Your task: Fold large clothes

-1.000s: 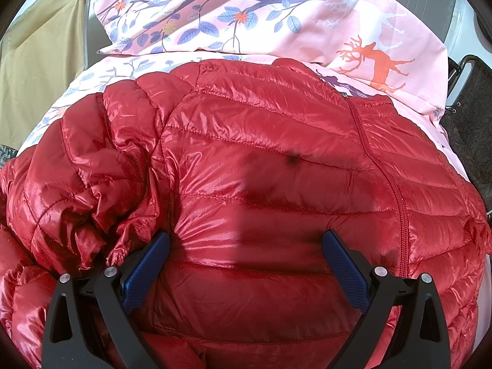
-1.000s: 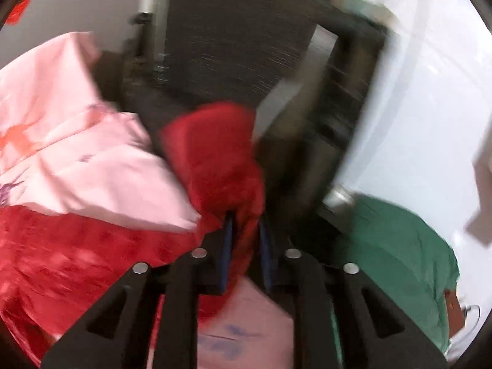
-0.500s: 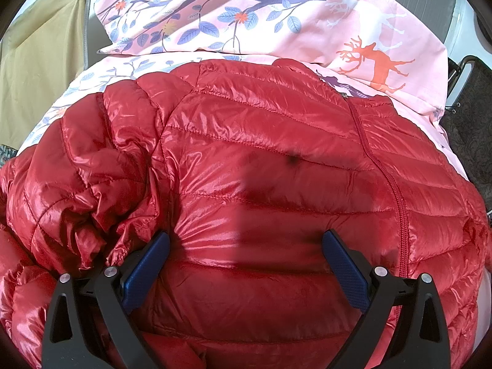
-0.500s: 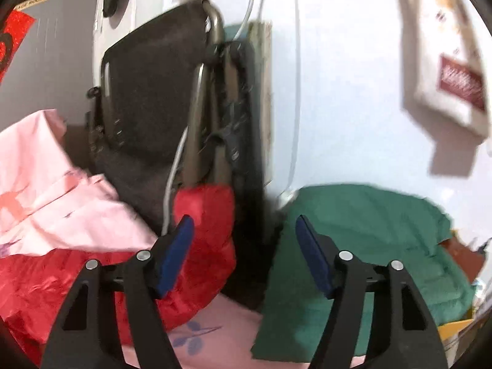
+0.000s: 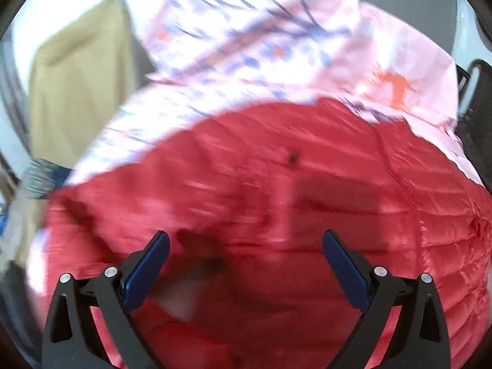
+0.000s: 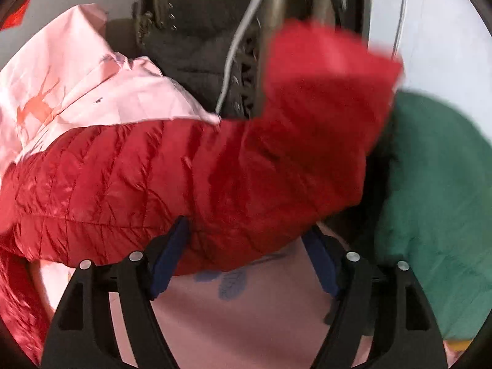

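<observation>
Jaws wide on the left gripper [image 5: 246, 264]; the right gripper's [image 6: 246, 258] opening around the red jacket's [image 6: 215, 178] sleeve, green cloth [image 6: 436, 203] beside.

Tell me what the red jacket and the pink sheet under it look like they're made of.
Red jacket: likely thin glossy nylon or polyester shell with puffy filling, judging by its sheen and stitched quilt lines. Pink sheet: matte printed woven fabric, perhaps cotton; soft creases, no shine.

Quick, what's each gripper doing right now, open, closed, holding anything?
Left gripper: open, holding nothing, above the red jacket.
Right gripper: jaws opening, jacket sleeve between them, not gripped.
</observation>
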`<state>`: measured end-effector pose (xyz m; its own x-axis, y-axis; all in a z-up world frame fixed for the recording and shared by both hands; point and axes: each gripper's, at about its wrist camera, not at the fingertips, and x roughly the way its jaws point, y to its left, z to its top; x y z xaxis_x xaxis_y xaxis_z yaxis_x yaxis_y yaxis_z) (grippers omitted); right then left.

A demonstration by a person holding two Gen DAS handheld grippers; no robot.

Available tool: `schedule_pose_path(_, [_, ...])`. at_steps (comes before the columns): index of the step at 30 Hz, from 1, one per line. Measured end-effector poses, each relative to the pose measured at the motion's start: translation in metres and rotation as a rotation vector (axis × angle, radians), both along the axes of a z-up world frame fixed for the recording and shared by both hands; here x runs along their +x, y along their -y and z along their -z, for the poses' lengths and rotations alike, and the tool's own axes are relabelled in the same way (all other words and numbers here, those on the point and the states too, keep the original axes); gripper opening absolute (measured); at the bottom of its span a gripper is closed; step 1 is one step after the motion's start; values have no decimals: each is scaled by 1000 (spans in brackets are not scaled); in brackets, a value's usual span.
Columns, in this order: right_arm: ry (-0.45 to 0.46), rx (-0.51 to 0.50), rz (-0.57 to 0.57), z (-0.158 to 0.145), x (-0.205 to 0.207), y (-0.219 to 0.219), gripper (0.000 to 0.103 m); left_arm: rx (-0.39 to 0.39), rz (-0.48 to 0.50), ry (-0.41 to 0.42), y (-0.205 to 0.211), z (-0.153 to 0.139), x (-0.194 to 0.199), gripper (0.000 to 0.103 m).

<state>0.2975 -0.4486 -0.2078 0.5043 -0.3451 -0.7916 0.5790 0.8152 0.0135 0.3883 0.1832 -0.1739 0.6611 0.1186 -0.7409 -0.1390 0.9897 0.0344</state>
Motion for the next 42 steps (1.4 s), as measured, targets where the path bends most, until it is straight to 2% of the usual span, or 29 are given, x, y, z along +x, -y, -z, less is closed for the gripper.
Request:
schedule_pose_path(2, [34, -16, -26, -8, -2, -9, 73, 67, -65, 8, -31, -16, -13, 100])
schedule_pose_path(5, [83, -49, -53, -23, -3, -18, 73, 246, -245, 12, -84, -29, -20, 100])
schedule_pose_path(6, [98, -70, -60, -27, -8, -21, 73, 313, -360, -9, -114, -31, -21, 100])
schedule_pose_path(7, [106, -84, -62, -30, -11, -23, 73, 331, -463, -33, -144, -33, -23, 100])
schedule_pose_path(8, [112, -95, -61, -34, -9, -23, 73, 317, -537, -48, -167, -37, -25, 100])
schedule_pose_path(10, [133, -101, -69, -39, -12, -25, 73, 214, -702, -58, -232, -45, -44, 100])
schedule_pose_path(12, [144, -92, -81, -41, -14, -26, 73, 118, -771, -82, -266, -47, -66, 99])
schedule_pose_path(13, [154, -84, -98, -42, -14, -29, 73, 60, -747, -85, -270, -48, -74, 99])
schedule_pose_path(14, [161, -81, -115, -43, -14, -32, 73, -27, -679, -75, -267, -49, -87, 99])
schedule_pose_path(16, [169, -88, -140, -44, -13, -39, 74, -108, -535, -27, -241, -55, -112, 100])
schedule_pose_path(17, [172, -99, -151, -44, -12, -44, 76, -111, -450, 12, -219, -60, -126, 100])
schedule_pose_path(18, [171, -106, -159, -43, -12, -47, 79, -90, -367, 37, -193, -63, -140, 100])
schedule_pose_path(21, [151, -125, -185, -38, -7, -56, 80, 28, -217, 26, -132, -58, -161, 100])
schedule_pose_path(23, [144, -113, -199, -35, -7, -59, 80, 137, -108, -22, -86, -42, -159, 100])
schedule_pose_path(24, [145, -110, -203, -35, -7, -61, 80, 217, -63, -52, -61, -29, -157, 100])
schedule_pose_path(26, [150, -113, -207, -34, -8, -61, 80, 332, -16, -76, -33, -8, -149, 100])
schedule_pose_path(27, [151, -113, -206, -33, -9, -61, 80, 363, 0, -89, -23, 2, -149, 100])
schedule_pose_path(29, [143, -101, -204, -29, -8, -59, 82, 373, 36, -113, -5, 17, -145, 100])
schedule_pose_path(32, [115, -86, -214, -22, -3, -59, 82, 393, 58, -95, 2, 25, -135, 100])
schedule_pose_path(34, [107, -95, -222, -20, -1, -61, 82, 422, 7, -123, -6, 30, -117, 100])
schedule_pose_path(35, [107, -100, -225, -20, -1, -63, 82, 380, -33, -151, -17, 33, -108, 100])
schedule_pose_path(36, [107, -109, -230, -20, -1, -65, 82, 307, -74, -169, -34, 35, -99, 97])
schedule_pose_path(38, [106, -131, -238, -19, -1, -69, 82, 171, -130, -174, -65, 30, -92, 71])
schedule_pose_path(39, [105, -151, -240, -19, -1, -72, 82, 120, -157, -167, -81, 23, -91, 43])
schedule_pose_path(40, [105, -172, -240, -19, -1, -74, 82, 95, -174, -159, -93, 16, -90, 24])
schedule_pose_path(42, [104, -199, -249, -19, 0, -79, 77, 49, -223, -121, -125, -10, -91, 20])
